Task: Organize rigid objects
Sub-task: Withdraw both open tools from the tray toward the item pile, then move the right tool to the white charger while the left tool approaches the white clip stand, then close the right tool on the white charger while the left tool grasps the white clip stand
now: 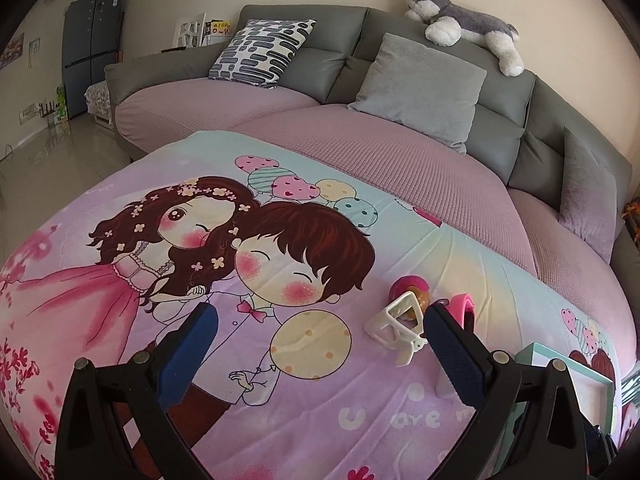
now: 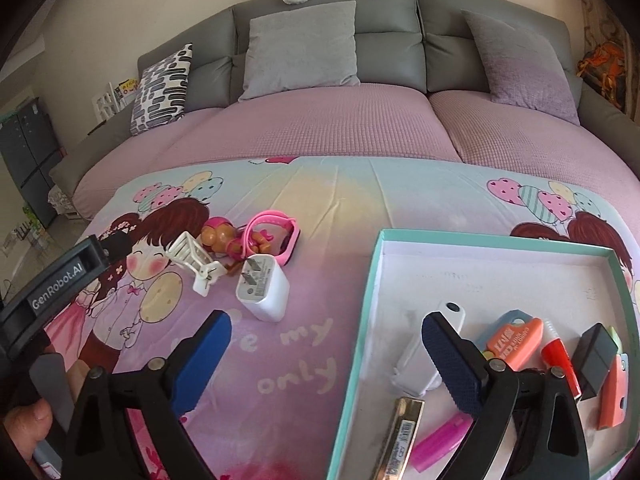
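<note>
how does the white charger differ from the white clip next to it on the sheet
The white charger is a solid, blocky cube with metal prongs on its top face; the white clip is an open, thin-barred frame you can see through. The charger lies alone nearer the teal box, while the clip lies against the brown and pink toy figure. Both are white plastic and lie outside the box on the cartoon sheet.

— How's your light?
— Soft and even on the printed sheet (image 1: 304,432), no hard shadows.
— Sharpness?
— Crisp around the sheet; beyond it your sofa (image 2: 328,40) bows, corners go black.
</note>
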`<control>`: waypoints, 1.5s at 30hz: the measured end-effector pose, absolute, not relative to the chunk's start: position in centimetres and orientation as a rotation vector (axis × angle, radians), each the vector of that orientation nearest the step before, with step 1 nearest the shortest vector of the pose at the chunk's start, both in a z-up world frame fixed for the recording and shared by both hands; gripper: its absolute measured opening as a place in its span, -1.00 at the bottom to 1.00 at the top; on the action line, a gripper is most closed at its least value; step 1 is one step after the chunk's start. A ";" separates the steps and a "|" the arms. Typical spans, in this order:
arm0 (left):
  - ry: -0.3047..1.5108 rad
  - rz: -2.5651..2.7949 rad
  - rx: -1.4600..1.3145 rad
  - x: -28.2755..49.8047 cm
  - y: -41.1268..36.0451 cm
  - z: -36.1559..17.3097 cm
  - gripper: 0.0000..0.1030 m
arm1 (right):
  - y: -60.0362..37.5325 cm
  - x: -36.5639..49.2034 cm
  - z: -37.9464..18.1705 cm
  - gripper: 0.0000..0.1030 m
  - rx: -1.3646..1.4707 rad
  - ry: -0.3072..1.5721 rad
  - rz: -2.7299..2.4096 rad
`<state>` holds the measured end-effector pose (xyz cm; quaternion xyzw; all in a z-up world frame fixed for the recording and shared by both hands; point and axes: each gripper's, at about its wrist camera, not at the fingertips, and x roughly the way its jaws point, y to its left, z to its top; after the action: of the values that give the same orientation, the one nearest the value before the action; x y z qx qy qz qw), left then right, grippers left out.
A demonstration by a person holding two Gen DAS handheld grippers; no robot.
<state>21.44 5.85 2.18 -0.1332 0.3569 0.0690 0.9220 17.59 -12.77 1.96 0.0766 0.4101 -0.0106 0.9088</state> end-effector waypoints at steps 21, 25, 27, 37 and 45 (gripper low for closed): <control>0.859 -0.013 -0.309 25.6 4.0 -1.4 0.98 | -8.9 22.8 -1.3 0.38 0.120 0.902 0.047; 0.868 -0.035 -0.309 26.2 3.6 -2.0 0.97 | -8.7 23.1 -1.6 0.18 0.117 0.909 0.054; 0.866 -0.045 -0.307 26.4 3.5 -2.3 0.88 | -8.6 23.2 -1.7 0.03 0.118 0.913 0.056; 0.849 -0.084 -0.292 26.6 3.0 -2.8 0.34 | -8.6 23.1 -1.6 -0.34 0.149 0.905 0.089; 0.831 -0.091 -0.264 26.4 3.0 -2.5 -0.38 | -9.4 22.9 -1.4 -0.38 0.193 0.896 0.093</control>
<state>26.38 3.03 -2.49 -0.1280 0.4023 -0.0443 0.9054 22.89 -9.39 -1.39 0.0933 0.4321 0.0447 0.8959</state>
